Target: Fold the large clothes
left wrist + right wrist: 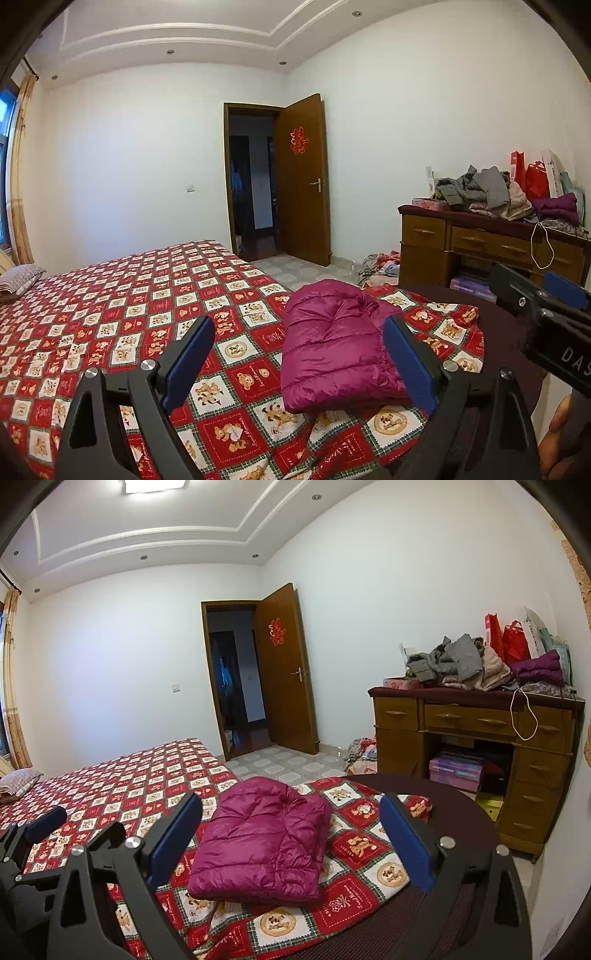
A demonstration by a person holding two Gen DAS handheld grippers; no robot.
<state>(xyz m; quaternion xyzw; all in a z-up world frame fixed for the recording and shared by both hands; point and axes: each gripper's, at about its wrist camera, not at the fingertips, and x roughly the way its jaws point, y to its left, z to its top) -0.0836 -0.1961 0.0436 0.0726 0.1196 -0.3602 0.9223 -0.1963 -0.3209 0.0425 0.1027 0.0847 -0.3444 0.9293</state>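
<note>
Red patchwork cotton, checked with little bear squares, covers the bed (122, 295) that fills most of the room; the same bedspread (354, 853) runs out over a dark rounded surface (454, 801) at the near end. White walls rise behind it, with a brown wooden door (304, 177) standing open and a red paper cutting (299, 140) stuck on its face. Against the right wall sits a wooden desk (469, 720) with drawers, its top heaped with a pile of clothes (465, 664), red gift bags (511, 642) leaning behind them. More garments (360, 753) lie on the tiled floor by the desk's foot, and boxes (456, 770) are stacked in its knee space. A striped pillow (20, 278) rests at the far left edge of the bed.

The task's own piece, a magenta down jacket (266, 842), lies folded into a neat padded block on the bedspread at the near end, flat and alone.

The left gripper (299, 363) hangs in front of it with both blue-faced jaws spread wide and nothing between them; its right jaw overlaps the jacket's edge only in the camera's line of sight. The right gripper (291, 840) is likewise released, jaws wide apart on either side of the jacket as seen, gripping nothing. A bit of a hand (557, 439) shows low at the right in the left wrist view.
</note>
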